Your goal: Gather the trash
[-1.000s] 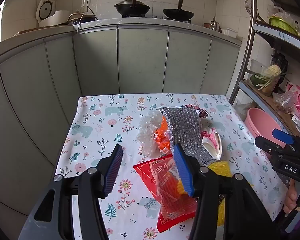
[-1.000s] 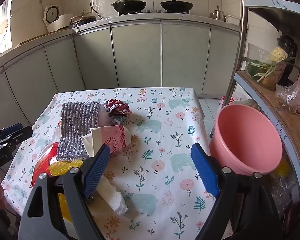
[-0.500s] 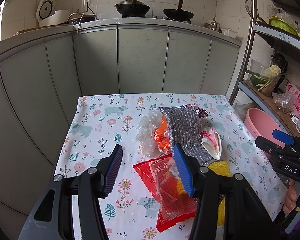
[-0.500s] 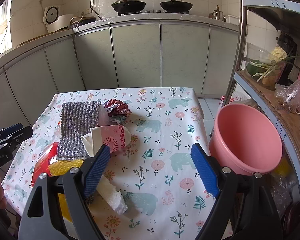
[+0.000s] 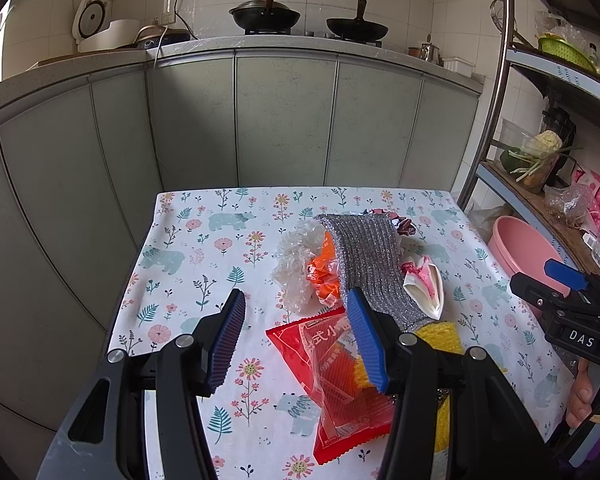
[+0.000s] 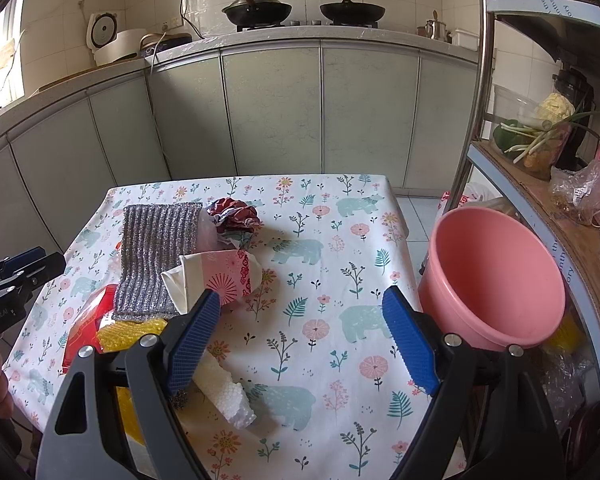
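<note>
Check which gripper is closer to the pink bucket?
Right. The right gripper hovers over the table edge beside the pink bucket; the left gripper is across the table, over the red wrapper.

There is one grey knitted metallic cloth (image 6: 156, 256), one red plastic snack wrapper (image 5: 340, 376), one crushed pink paper cup (image 6: 220, 276), one pink plastic bucket (image 6: 496, 276), and two black woks (image 6: 258, 10) on the stove.

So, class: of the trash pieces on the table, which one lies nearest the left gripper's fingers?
The red snack wrapper: it lies right beside the left gripper, partly behind one finger. The clear crumpled plastic and orange wrapper lie farther back.
</note>
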Demonstrator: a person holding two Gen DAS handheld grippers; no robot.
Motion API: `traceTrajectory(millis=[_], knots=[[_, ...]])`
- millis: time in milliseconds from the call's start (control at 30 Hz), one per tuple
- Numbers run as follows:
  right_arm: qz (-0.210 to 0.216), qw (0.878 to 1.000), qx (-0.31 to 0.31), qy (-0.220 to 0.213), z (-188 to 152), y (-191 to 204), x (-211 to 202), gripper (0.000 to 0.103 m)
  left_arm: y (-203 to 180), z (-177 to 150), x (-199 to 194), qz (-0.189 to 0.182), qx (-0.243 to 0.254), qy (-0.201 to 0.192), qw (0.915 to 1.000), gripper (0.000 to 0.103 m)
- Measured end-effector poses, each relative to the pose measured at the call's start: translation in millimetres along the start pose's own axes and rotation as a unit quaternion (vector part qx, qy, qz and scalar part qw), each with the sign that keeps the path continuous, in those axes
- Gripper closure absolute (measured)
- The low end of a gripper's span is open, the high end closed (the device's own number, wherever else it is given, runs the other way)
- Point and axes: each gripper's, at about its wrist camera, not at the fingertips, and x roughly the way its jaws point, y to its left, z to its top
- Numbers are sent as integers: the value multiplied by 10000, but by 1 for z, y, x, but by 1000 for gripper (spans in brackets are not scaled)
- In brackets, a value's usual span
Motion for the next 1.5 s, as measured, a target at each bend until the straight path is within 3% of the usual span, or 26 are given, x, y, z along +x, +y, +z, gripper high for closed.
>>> traceTrajectory(millis=[1100,1267,1400,1467,1500], knots=[[54,10000,-18,-19,-1,1,2,19,-1,-1,0,-20,6,14,10000,50],[112,9999,-38,-39,-2,0,0,19,4,-2,-3,-167,-23,53,9998,45],[204,9998,-45,-23,-3,-4,-2,19,16,-7,-5,-525,-137,201,9983,45],[336,9992,-55,204,-5,-5,1,26,20,-11,-9,-679,-147,255,9973,45],[324,9994,-47,86,-5,-7,-1,30,21,-13,-11,-745,-130,281,9967,45]])
